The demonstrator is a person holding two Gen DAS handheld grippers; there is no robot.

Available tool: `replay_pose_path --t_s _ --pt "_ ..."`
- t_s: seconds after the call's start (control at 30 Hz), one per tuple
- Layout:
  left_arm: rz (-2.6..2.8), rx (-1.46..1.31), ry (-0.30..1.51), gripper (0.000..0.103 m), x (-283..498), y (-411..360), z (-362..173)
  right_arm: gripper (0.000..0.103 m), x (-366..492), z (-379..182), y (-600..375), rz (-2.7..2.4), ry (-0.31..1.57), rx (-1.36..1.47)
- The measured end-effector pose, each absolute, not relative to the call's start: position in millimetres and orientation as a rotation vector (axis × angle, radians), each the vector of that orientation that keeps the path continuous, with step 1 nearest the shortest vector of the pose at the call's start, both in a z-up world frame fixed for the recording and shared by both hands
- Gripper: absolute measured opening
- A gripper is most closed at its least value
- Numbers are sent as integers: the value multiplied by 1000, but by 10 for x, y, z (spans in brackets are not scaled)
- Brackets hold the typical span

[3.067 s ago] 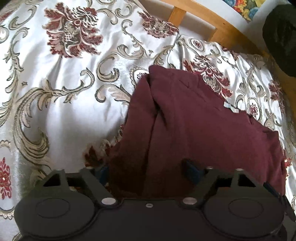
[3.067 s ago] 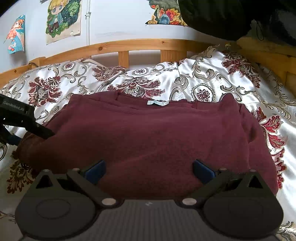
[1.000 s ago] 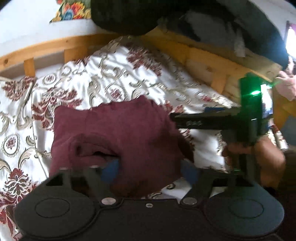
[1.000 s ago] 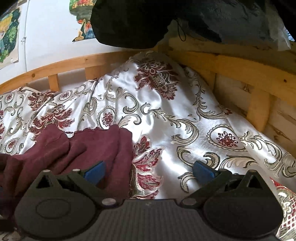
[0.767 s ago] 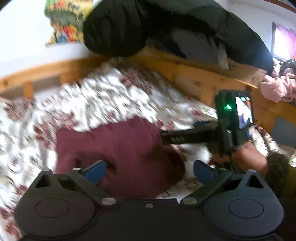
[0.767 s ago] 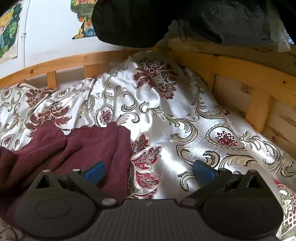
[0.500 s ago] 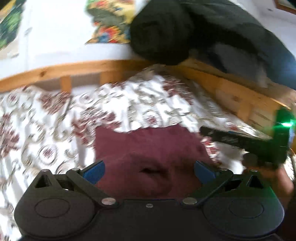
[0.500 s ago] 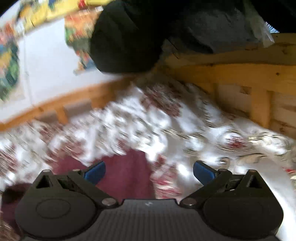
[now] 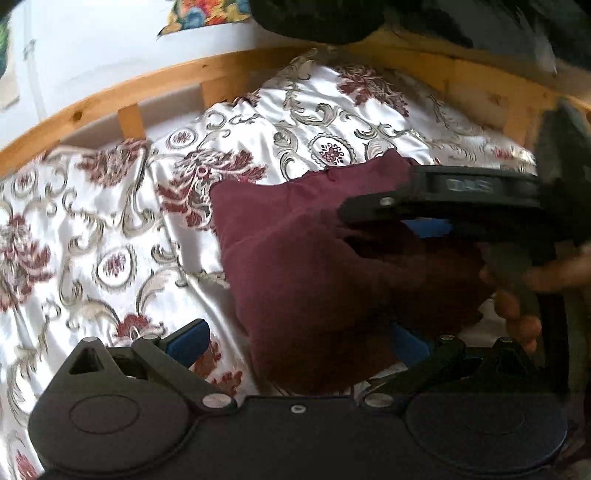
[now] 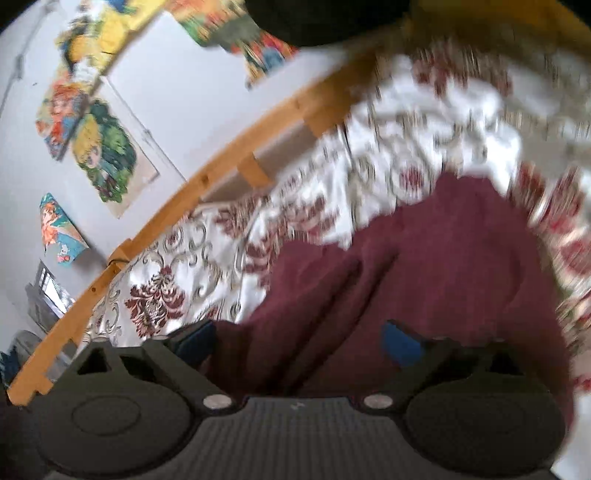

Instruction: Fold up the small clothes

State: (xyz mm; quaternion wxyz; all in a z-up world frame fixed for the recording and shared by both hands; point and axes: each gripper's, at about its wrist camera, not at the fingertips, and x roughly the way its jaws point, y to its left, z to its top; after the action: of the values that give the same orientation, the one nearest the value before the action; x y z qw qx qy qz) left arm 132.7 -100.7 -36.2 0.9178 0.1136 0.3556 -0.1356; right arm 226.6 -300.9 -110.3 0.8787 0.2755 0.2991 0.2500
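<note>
The maroon garment [image 9: 325, 266] lies in a compact, thick bundle on the bed [image 9: 92, 229], so the folding looks nearly done, with the step in hand seeming to be a last tuck or pat on the bundle. The left tool [image 9: 295, 341] hovers low over the near edge of the cloth with its blue-padded fingers spread wide; one finger [image 9: 186, 341] stands over bare bedspread and the other is partly hidden behind the garment's near fold, gripping nothing. In the left wrist view the right tool [image 9: 436, 203] reaches in from the right side across the top of the bundle, held in the person's hand [image 9: 517, 288]; from its own camera the right tool [image 10: 297, 341] shows its fingers wide apart too, with the maroon cloth filling the space beyond them, though that view is streaked with motion blur and contact cannot be judged. The next move probably calls for pressing the bundle flat and squaring its loose near flap, since the soft knit bulges and would likely spring open. The bed wears a slippery-looking white satin bedspread with dark red flowers and grey-gold scrolls, rumpled in places. A pale wooden rail [image 9: 147, 85] runs round its far side, a dark heap [image 9: 406, 18] sits above, and bright cartoon posters [image 10: 103, 151] hang on the white wall.
</note>
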Motion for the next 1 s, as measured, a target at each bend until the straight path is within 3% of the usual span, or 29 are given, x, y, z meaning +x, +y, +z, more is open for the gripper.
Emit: replay_pose_path --t_s 0.13,0.2,0.27,0.4,0.53,0.8,1.0 --pt "-295 278 681 100 1315 -1082 -309 81 2418 -1127 -3057 536 629 626" --pt "-343 267 675 86 1309 -1105 -282 69 2458 -1160 -3081 532 643 646" --pt "-360 261 671 80 1306 -1144 -277 54 2471 -1204 -3088 536 657 656" --pt "-348 272 665 62 1288 -1215 -300 51 2511 -1284 -3068 586 716 704" --pt "-359 269 659 54 1269 -1242 -286 16 2457 -1263 -3015 555 699 642" --pt "-422 214 638 38 1322 -1402 -208 11 2298 -949 -3039 506 543 448" --pt "-540 226 612 36 1385 -1801 -163 11 2207 -683 -3358 428 440 366"
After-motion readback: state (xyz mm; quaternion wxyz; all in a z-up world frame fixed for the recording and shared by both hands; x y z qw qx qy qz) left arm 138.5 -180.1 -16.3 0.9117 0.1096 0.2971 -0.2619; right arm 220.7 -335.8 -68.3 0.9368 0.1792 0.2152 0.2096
